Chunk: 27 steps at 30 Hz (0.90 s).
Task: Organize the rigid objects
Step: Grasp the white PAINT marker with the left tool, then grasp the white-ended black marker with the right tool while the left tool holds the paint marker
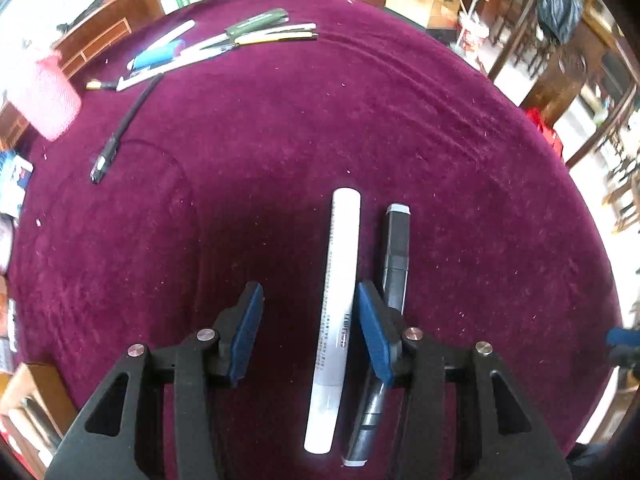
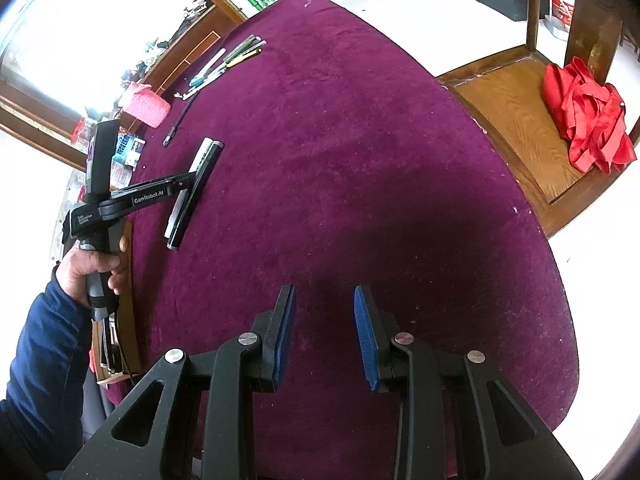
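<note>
The white marker (image 1: 335,312) lies flat on the maroon tabletop (image 1: 460,184), parallel to a black marker (image 1: 390,280) just beside it on the right. The left gripper (image 1: 310,332) is positioned over the pair, pointing steeply downward. Its fingers (image 1: 248,332) are spread, released, and straddle the white marker; the right blue pad sits between the two markers, and the left pad stands clear of the white barrel. In the right wrist view the left gripper's fingers reach down at the middle of the two markers.

The right gripper (image 2: 325,332) hovers above bare cloth, fingers parted with nothing between them.

At the far edge of the tabletop lies a group of pens (image 1: 224,46), with a single black pen (image 1: 120,132) nearer and a pink mesh cup (image 1: 46,98) to the left. A red cloth (image 2: 588,120) rests on a wooden chair (image 2: 516,112) beside the tabletop.
</note>
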Each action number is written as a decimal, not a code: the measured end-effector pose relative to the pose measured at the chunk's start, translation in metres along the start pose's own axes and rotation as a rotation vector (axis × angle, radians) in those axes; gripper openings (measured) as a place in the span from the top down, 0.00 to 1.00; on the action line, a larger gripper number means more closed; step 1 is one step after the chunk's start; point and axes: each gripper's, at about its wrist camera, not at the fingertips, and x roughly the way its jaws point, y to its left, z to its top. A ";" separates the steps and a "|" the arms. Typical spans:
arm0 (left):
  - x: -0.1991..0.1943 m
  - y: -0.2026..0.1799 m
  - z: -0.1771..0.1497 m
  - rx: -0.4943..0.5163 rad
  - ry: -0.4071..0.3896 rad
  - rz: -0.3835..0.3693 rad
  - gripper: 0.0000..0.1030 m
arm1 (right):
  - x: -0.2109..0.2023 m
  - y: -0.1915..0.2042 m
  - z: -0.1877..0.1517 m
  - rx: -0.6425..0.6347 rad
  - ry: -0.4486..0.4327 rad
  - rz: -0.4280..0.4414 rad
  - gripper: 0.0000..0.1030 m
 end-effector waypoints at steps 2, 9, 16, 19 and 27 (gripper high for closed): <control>-0.002 0.001 -0.005 -0.009 -0.023 0.008 0.66 | 0.003 0.004 0.000 -0.005 0.005 0.005 0.74; -0.020 -0.013 -0.050 -0.114 -0.060 0.021 0.89 | 0.017 0.031 0.006 -0.051 0.020 0.037 0.74; -0.049 -0.014 -0.126 -0.248 -0.053 0.006 0.89 | 0.034 0.076 0.020 -0.128 0.043 0.071 0.74; -0.062 -0.016 -0.159 -0.276 -0.065 0.030 0.89 | 0.048 0.100 0.031 -0.160 0.061 0.074 0.74; -0.065 -0.008 -0.171 -0.280 -0.074 0.013 0.88 | 0.120 0.160 0.075 -0.138 0.150 0.039 0.73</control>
